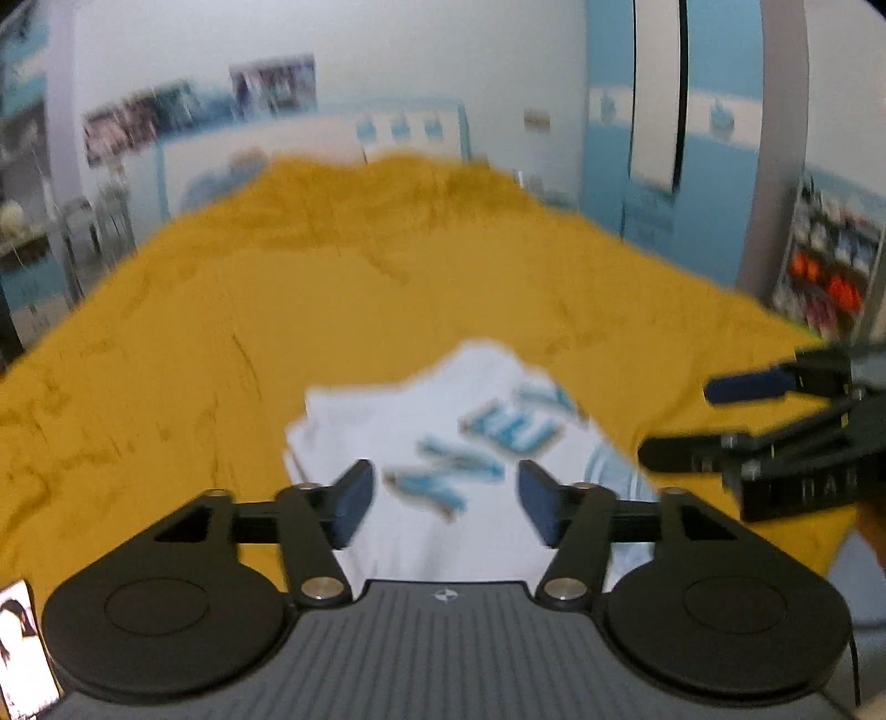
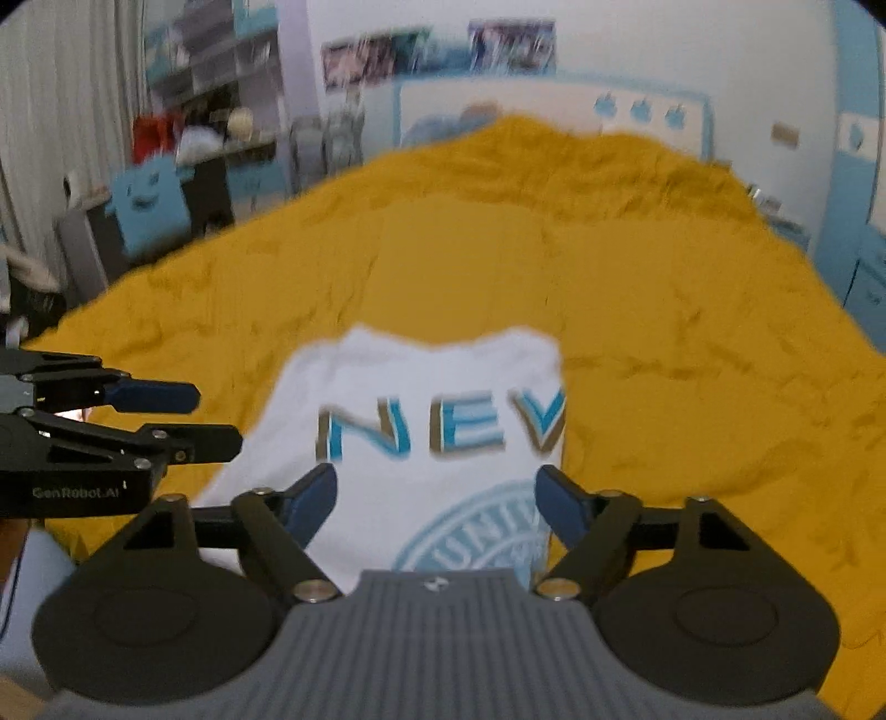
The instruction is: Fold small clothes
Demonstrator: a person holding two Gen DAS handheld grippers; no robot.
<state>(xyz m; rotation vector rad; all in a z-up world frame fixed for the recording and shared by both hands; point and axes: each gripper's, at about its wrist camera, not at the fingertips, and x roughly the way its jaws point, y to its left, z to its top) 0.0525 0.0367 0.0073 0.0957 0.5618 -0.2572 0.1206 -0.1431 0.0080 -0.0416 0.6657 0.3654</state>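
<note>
Both grippers hang with jaws apart, gripping nothing. Left gripper [image 1: 443,501] hovers over the one shirt [image 1: 421,443], a white tee with blue lettering, folded up and lying just ahead of and under its fingers on the yellow bedspread [image 1: 277,310]. Right gripper [image 2: 437,504] sits above the same shirt [image 2: 421,421], "NEV" readable just past its fingertips. Each gripper shows up off to the other's side. No containers, everything's a bit blurry.

shirt [image 2: 421,443] print blurred — cut short at fold | wall photos [image 2: 437,50] unreadable
</note>
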